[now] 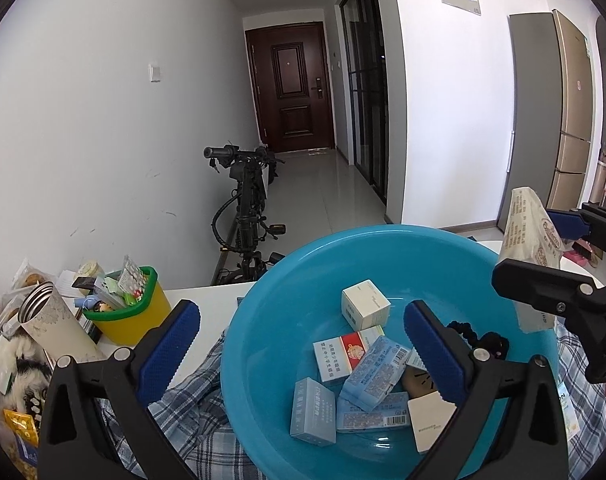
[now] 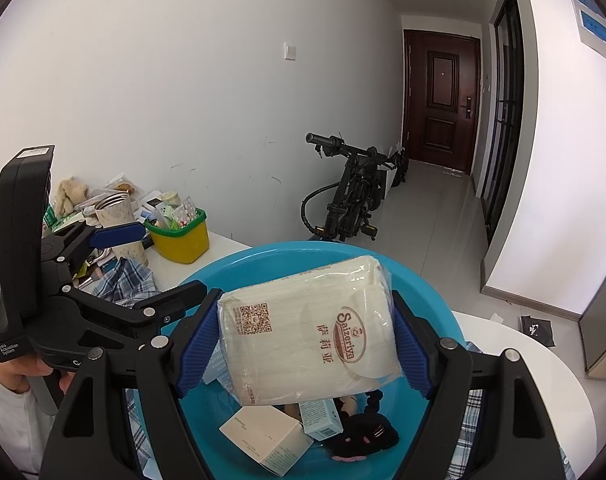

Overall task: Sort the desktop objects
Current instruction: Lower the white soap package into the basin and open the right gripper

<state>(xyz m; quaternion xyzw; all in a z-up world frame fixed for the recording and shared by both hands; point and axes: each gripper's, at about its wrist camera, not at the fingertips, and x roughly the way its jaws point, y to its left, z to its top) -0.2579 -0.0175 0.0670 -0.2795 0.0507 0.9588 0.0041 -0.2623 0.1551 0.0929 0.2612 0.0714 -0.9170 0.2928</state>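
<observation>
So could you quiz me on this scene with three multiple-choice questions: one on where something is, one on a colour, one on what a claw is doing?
1. Where is the clear-wrapped cream tissue pack?
A. above the round blue plastic basin
B. inside the yellow tub
C. on the floor

2. What colour is the rim of the yellow plastic tub?
A. red
B. green
C. white

3. What state is the left claw in?
A. shut on a box
B. shut on cloth
C. open, holding nothing

Answers:
1 A: the right claw holds the pack over the basin.
2 B: a green band tops the tub.
3 C: its blue pads stand wide apart.
</observation>
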